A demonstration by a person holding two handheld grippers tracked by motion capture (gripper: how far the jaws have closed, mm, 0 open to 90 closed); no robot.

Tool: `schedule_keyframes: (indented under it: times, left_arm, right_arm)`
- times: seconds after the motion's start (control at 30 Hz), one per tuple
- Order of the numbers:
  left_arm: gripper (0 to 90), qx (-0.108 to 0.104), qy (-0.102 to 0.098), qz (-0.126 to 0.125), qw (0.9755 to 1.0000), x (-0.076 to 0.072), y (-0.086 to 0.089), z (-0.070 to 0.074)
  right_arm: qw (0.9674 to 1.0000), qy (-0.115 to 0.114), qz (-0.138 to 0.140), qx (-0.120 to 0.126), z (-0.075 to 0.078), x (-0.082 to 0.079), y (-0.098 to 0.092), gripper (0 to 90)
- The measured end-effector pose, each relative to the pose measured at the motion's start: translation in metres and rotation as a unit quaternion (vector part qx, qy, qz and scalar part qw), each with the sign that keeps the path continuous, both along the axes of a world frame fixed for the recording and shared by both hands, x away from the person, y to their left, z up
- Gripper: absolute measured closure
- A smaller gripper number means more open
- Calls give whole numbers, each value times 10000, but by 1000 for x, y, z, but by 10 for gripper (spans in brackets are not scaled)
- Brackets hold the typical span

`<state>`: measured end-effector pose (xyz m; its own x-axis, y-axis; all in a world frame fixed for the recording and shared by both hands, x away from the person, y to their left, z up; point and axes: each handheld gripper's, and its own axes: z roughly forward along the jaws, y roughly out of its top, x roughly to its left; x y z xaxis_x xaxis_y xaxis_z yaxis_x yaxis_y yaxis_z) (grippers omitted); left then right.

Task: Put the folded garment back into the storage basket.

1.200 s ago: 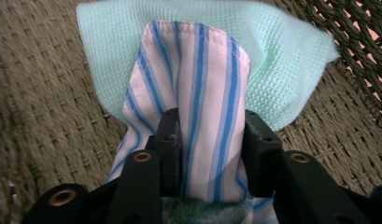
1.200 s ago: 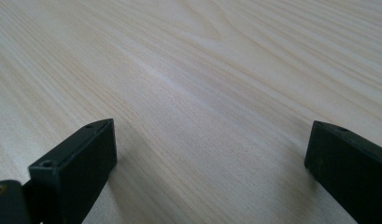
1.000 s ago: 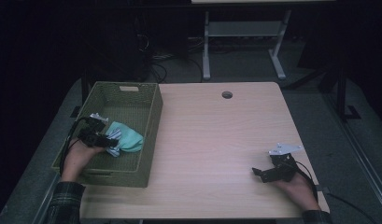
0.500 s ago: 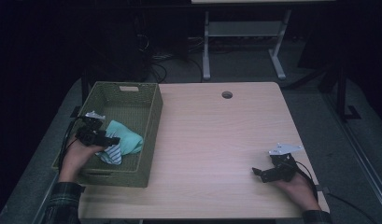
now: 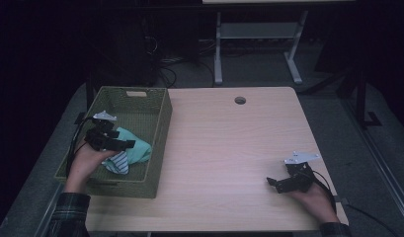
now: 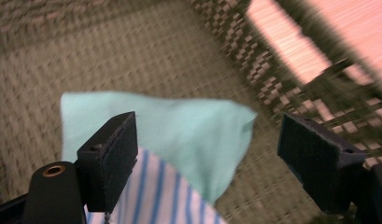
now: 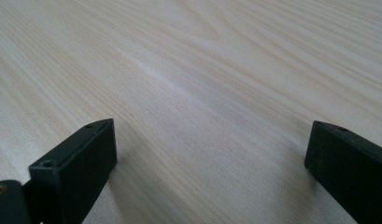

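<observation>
**Cloths in the basket, both grippers wide**

High view: 1 green woven basket (image 5: 155,118) sits on the left part of 1 light wood table (image 5: 229,148); inside it lie 2 cloths, 1 mint-green cloth (image 5: 138,149) & 1 blue-and-white striped cloth (image 5: 118,162), touching each other near the basket's front; the left gripper (image 5: 121,144) hangs just above them, w/ a hand (image 5: 88,160) behind it; its jaws have just been opening, spread wide now, nothing pinched; the right gripper (image 5: 276,182) rests low at the table's right front, well apart from the basket; 2 grippers, 2 hands, 2 plaid sleeves at the bottom; 1 round hole (image 5: 240,100) near the table's far edge; room is dark; grey floor; 1 white frame w/ legs stands behind the table; black cables on the floor back there.

Left gripper view: 2 black jaws, far apart; between them & lower down, the mint-green cloth (image 6: 179,130) lies on the basket's woven bottom (image 6: 109,51); the striped cloth (image 6: 165,196) sits on top of its near part, right by the left jaw; can't tell if that jaw touches it; basket wall top right, table seen through it; pic is a bit blurry.

Right gripper view: 2 black jaws spread wide, nothing between; bare wood table (image 7: 216,84) w/ pale grain under them.
</observation>
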<state>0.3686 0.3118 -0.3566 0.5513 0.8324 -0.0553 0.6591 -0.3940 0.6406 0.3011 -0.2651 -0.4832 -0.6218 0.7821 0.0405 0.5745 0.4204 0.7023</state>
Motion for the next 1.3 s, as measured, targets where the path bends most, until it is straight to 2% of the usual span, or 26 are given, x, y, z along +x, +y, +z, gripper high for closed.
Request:
schedule_keyframes:
  times: [0.2,0.23,0.37,0.53,0.8,0.97,1.1,1.3]
  left_arm:
    - [195,-210,-254,-202,9993,-5,-21,18]
    - [191,-176,-286,-271,9991,-6,-25,21]
    - [174,-283,-428,-390,9979,-9,-41,29]
    - [140,-213,-451,-578,9971,-10,-61,33]
    - [139,-260,-492,-893,9944,-11,-97,33]
    - [138,-331,-552,-983,9931,-12,-119,32]
    - [138,-421,-592,-1075,9915,-13,-136,27]
    - [138,-391,-595,-1281,9892,-15,-161,17]
  right_arm:
    - [10000,-5,10,-12,0,0,0,20]
    - [10000,-6,10,-14,0,0,0,20]
    - [10000,-6,10,-12,0,0,0,20]
    - [10000,-5,2,-2,0,0,0,20]
    - [10000,-3,0,1,0,0,0,20]
    - [10000,-4,2,-1,0,0,0,20]
    - [10000,-4,6,-1,0,0,0,20]
    - [10000,-5,6,-1,0,0,0,20]
